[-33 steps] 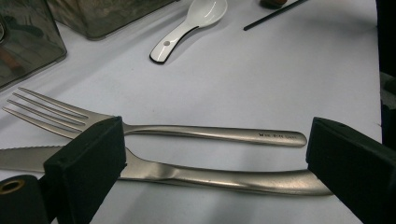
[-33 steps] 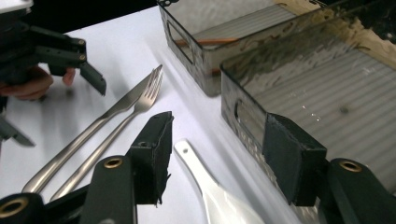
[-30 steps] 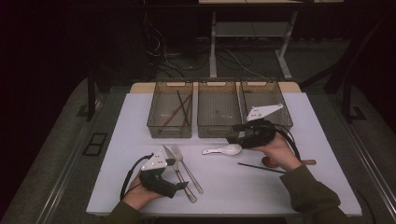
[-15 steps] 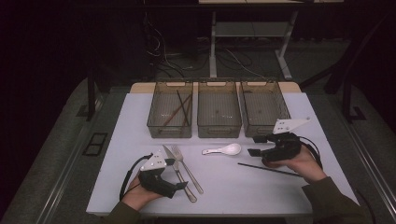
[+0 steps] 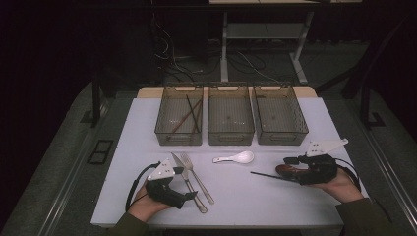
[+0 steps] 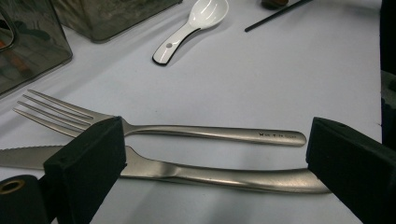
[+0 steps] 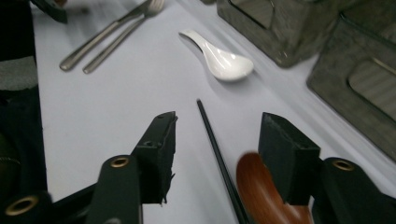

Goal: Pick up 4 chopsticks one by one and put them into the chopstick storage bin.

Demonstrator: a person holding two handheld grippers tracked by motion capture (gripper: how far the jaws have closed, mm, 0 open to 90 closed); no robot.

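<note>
The left gripper [image 5: 186, 195] was held low over the near left part of the white table [image 5: 123, 162], gripped from behind by the left hand [image 5: 145, 209]; its jaws stood wide apart, released, with the handles of a fork [image 6: 187, 132] and a knife [image 6: 196, 173] lying between them untouched, the two laid side by side on the table. The right gripper [image 5: 290, 164] was held low near the right edge by the right hand [image 5: 339, 186], pointed leftward across the table; its jaws stood part open and had just been closing, with a black chopstick [image 7: 215, 149] lying on the table between them and a brown wooden spoon [image 7: 261, 191] just beside the inner face of one jaw; whether that jaw touched the spoon could not be told, and nothing was seen pressed from both sides. A white soup spoon [image 5: 235, 158] lay alone between the two grippers, in front of the middle one of three clear bins [image 5: 231, 140]; two dark sticks were seen in the left bin.

Against a second earlier, the right gripper had been drawn from above the soup spoon, near the right bin, outward and down to the chopstick; the left gripper had been kept where it was.

Small engraved lettering was seen on the fork handle, too fine to be read.
</note>
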